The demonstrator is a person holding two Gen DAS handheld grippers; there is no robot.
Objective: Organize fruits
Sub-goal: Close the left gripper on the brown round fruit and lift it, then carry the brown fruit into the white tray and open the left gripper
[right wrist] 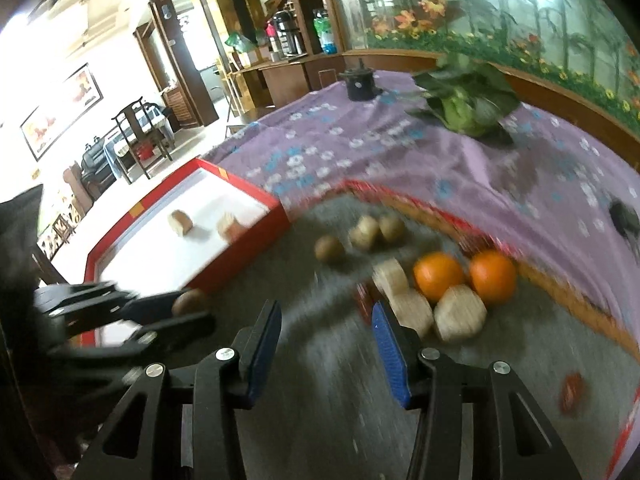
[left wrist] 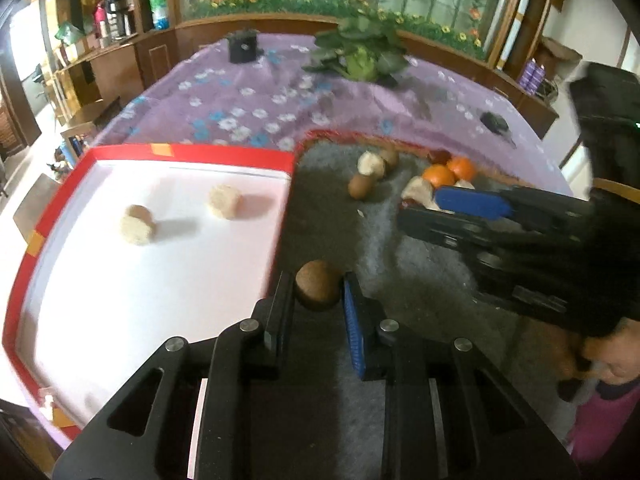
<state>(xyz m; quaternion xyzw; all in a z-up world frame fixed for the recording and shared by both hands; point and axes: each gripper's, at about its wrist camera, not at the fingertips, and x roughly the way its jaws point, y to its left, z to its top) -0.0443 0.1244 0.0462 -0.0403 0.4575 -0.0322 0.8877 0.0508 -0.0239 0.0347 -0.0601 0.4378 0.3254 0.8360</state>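
The left tool (left wrist: 318,294) was clenched on a brown kiwi (left wrist: 317,285), pads pressing on both its sides. The white box with red walls (left wrist: 192,153) lay directly to that tool's left, its near wall just beside the kiwi; it held two pale fruit pieces (left wrist: 138,226). The right tool (right wrist: 326,330) stood released and empty, with cut pieces (right wrist: 416,312) and two oranges (right wrist: 438,274) ahead to its right on the grey mat (right wrist: 328,376).
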